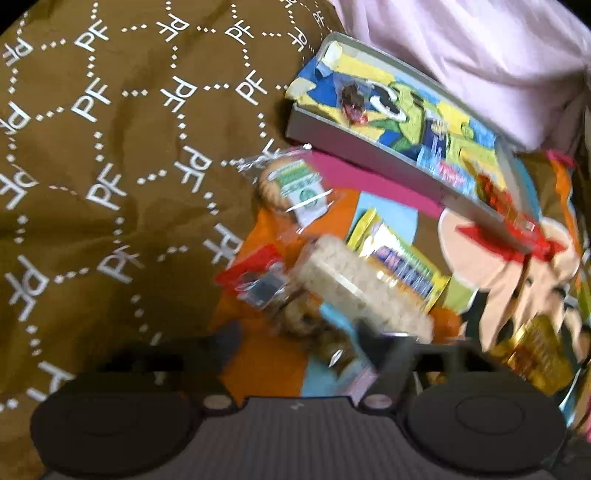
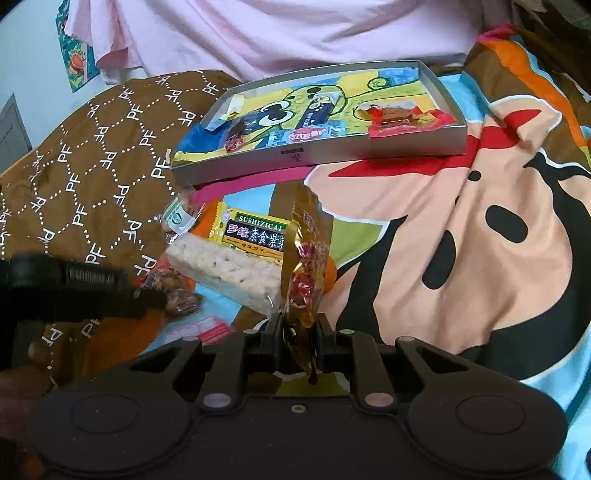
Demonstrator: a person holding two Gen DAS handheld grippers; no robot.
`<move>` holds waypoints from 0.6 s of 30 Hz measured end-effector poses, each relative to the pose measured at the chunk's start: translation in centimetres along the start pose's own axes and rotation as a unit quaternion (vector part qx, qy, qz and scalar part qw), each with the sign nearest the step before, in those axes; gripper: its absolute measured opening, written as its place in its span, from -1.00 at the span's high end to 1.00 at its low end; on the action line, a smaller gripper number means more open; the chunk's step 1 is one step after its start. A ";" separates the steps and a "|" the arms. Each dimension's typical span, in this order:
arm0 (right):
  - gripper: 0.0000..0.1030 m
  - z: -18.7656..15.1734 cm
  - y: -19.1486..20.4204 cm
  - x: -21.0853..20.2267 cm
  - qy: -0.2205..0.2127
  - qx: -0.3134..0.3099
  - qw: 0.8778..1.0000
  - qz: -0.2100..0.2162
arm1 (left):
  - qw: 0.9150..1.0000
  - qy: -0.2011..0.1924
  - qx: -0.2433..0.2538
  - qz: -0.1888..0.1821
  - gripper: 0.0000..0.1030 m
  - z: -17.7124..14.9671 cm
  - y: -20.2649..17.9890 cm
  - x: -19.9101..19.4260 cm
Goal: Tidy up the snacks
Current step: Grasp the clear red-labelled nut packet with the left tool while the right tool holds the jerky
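Note:
My right gripper [image 2: 297,332] is shut on the lower end of a gold snack packet [image 2: 306,266], which stands up above the bedspread. A silver tray [image 2: 314,158] with a cartoon lining lies beyond it, holding a red packet [image 2: 402,120], a blue stick [image 2: 317,109] and a dark candy [image 2: 234,138]. In front of the tray lie a rice cracker bar [image 2: 229,269], a yellow seaweed packet [image 2: 251,232], a nut packet [image 2: 177,291] and a green-labelled cookie [image 2: 179,218]. My left gripper [image 1: 277,354] is open and blurred, hovering over the nut packet [image 1: 266,284] beside the rice bar [image 1: 362,291].
A brown quilt [image 1: 110,166] printed with letters covers the left side. The cartoon bedspread [image 2: 461,240] spreads to the right. A pink cloth [image 2: 295,33] lies behind the tray, which rests tilted on a magenta edge [image 1: 351,177].

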State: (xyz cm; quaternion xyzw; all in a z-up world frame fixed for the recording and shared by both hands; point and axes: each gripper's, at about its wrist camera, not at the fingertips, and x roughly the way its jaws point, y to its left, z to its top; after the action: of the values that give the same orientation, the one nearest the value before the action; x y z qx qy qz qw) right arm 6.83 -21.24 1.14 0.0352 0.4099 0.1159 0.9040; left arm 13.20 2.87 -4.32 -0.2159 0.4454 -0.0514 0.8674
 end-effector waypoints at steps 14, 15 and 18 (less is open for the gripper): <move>0.63 0.2 -0.1 0.3 -0.009 -0.001 1.000 0.004 | 0.999 -0.001 0.022 0.035 -0.46 -0.6 -1.8 2.6; 0.63 0.2 0.0 0.3 -0.008 0.000 1.000 0.005 | 0.998 -0.002 0.034 0.046 -0.36 -0.9 -1.9 2.7; 0.63 0.2 0.0 0.3 -0.008 -0.001 1.000 0.006 | 0.998 -0.008 0.043 0.046 -0.36 -1.4 -1.8 2.4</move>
State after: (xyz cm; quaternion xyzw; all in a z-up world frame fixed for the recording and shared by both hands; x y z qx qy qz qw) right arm 7.20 -21.12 1.09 0.0381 0.4020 0.1210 0.9068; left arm 13.77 0.11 -6.08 -0.1577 0.4454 -0.0290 0.8809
